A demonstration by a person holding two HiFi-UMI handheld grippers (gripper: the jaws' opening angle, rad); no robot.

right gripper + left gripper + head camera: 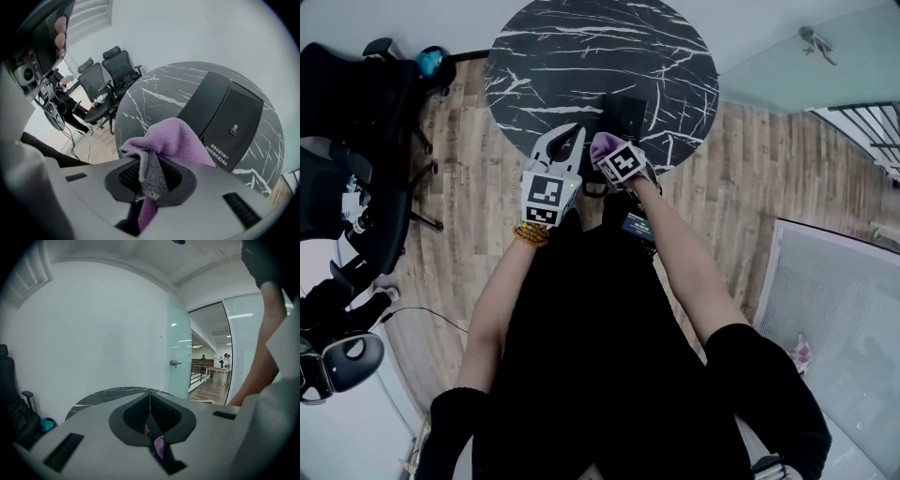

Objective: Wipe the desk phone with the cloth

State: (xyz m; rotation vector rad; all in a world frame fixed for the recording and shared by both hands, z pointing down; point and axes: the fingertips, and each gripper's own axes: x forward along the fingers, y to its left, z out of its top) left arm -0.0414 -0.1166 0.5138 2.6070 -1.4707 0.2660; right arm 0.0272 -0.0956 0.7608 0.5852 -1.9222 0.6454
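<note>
Wood-plank floor (750, 187) surrounds a round black counter (581, 56) veined with white, and on it sits the desk phone (625, 114), a dark slab-like unit near the edge closest to the person. In the right gripper view the phone (225, 117) shows as two slanted black panels with a small white printed label.

The cloth (602, 145), purple with a grey underside, hangs just in front of the phone, above the counter's near edge. I cannot tell whether it touches the phone. The right gripper (614, 155) has its jaws clenched on a bunched fold of the cloth (176, 138), and the rest of the fabric spills forward over the jaw tips.

Just beside it, the left gripper (565, 136) hovers over the counter's rim. Its jaws are pressed together at the tips with nothing between them, as the left gripper view shows (150, 397).

Black office chairs (356, 112) stand on the floor well to the left of the counter. A plain white wall (93, 333) and a frosted glass door (180, 352) rise behind it.
</note>
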